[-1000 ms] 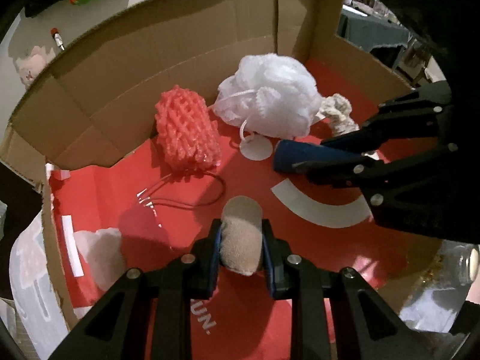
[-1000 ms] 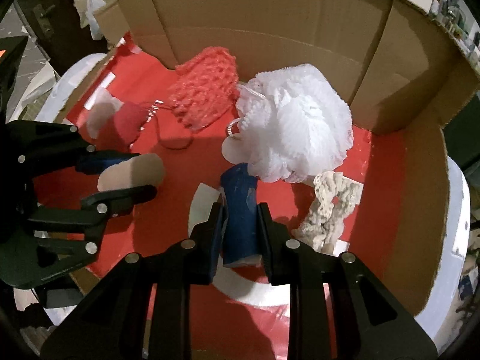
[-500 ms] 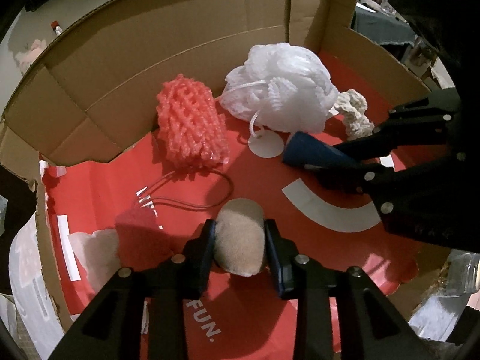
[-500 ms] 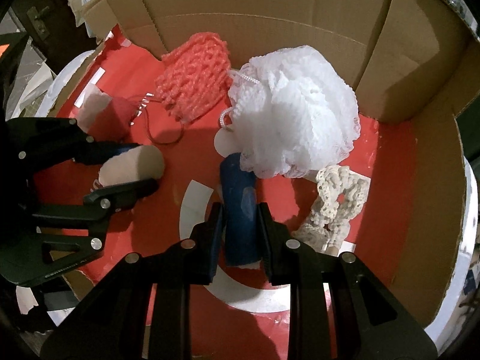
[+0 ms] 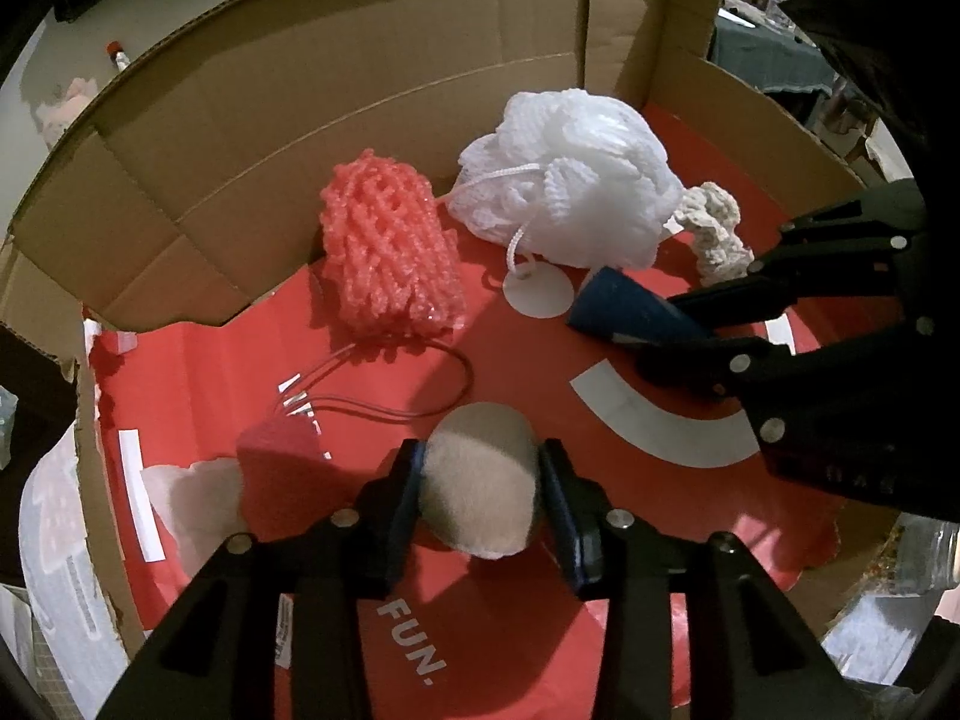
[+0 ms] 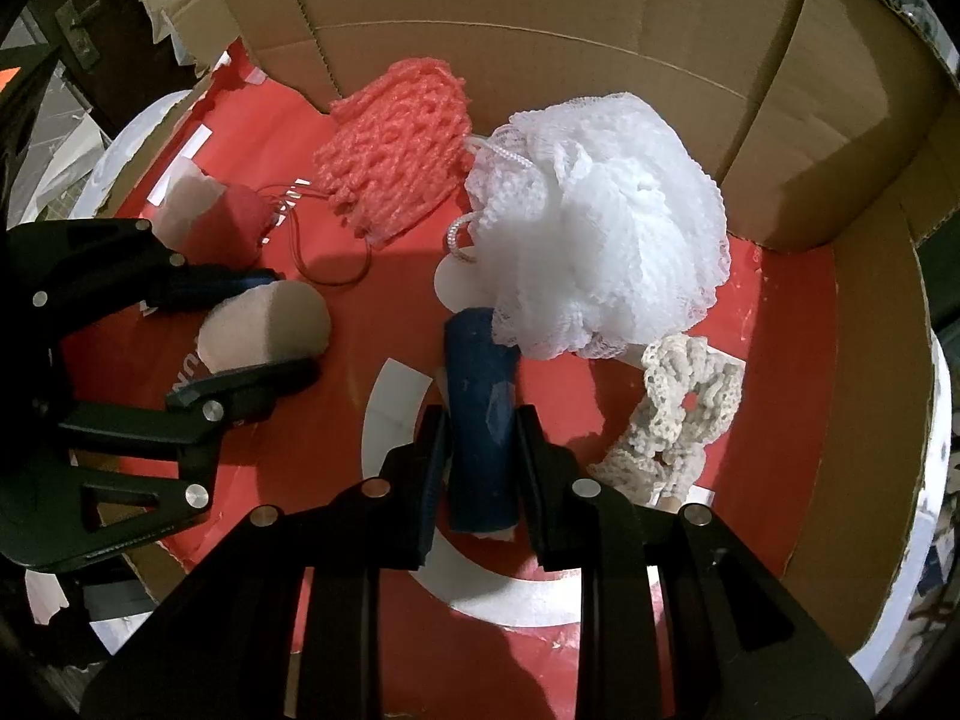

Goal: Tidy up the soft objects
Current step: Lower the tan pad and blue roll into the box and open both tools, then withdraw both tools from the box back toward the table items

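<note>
My left gripper (image 5: 480, 480) is shut on a beige sponge (image 5: 480, 483), also seen in the right wrist view (image 6: 264, 327), held over the red floor of a cardboard box (image 5: 360, 90). My right gripper (image 6: 480, 438) is shut on a dark blue sponge roll (image 6: 480, 420), which shows at the right of the left wrist view (image 5: 624, 309). Inside the box lie a pink foam net (image 5: 390, 252), a white mesh bath pouf (image 5: 576, 204) and a cream crocheted scrunchie (image 6: 684, 414).
A red-and-white sponge (image 6: 210, 216) lies by the box's left wall, with a thin dark cord (image 5: 420, 384) looped on the red liner (image 5: 510, 630). Cardboard walls (image 6: 600, 30) rise at the back and right. Clutter lies outside the box.
Both grippers drew back slightly from the back wall, keeping their sponges. My left gripper's jaws have spread a little, and the beige sponge looks less squeezed.
</note>
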Motion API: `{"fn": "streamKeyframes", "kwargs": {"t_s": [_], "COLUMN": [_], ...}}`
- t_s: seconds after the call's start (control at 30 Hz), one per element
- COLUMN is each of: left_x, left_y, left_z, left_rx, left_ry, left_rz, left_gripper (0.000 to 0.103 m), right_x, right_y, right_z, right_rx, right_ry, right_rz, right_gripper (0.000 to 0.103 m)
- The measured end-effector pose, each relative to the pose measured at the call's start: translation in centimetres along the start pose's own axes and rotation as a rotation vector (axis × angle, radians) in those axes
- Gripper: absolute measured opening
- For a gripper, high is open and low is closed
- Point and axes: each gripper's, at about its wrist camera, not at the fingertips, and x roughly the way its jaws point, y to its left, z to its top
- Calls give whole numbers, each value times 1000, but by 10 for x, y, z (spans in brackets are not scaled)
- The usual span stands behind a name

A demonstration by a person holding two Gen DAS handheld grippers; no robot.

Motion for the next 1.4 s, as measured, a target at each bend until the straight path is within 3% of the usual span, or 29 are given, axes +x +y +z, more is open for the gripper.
{"fn": "streamKeyframes", "kwargs": {"t_s": [0.43,0.6,0.73,1.03,1.07,1.13,1.17,1.4], "left_x": [-20,-33,-40,-92,-99,-114,-122,-170], "left_y": [-1,-1,-2,-8,-9,-12,-15,-34], "left_z": [-2,-6,-9,-34,-38,-47,-53,-94], "left_rx": [-16,-21,-23,-71,-77,-89,-91,-112], "left_ry": [-42,-72,-86,-229,-246,-288,-311,-463], "left_rz": [5,14,24,19,20,22,30,76], "left_gripper": [55,67,67,77,79,84,86,97], "right_x": [-4,-13,-22,-81,-90,-111,-119,-176], "right_y": [5,9,12,12,12,14,18,41], "right_z": [-2,-6,-9,-35,-39,-51,-53,-98], "right_rx": [-9,-9,-11,7,11,15,12,32], "right_ry": [-5,-23,-38,-139,-156,-208,-236,-393], "right_rz": [-2,2,-8,-21,-24,-30,-36,-73], "right_gripper": [28,29,29,29,31,60,81,82]}}
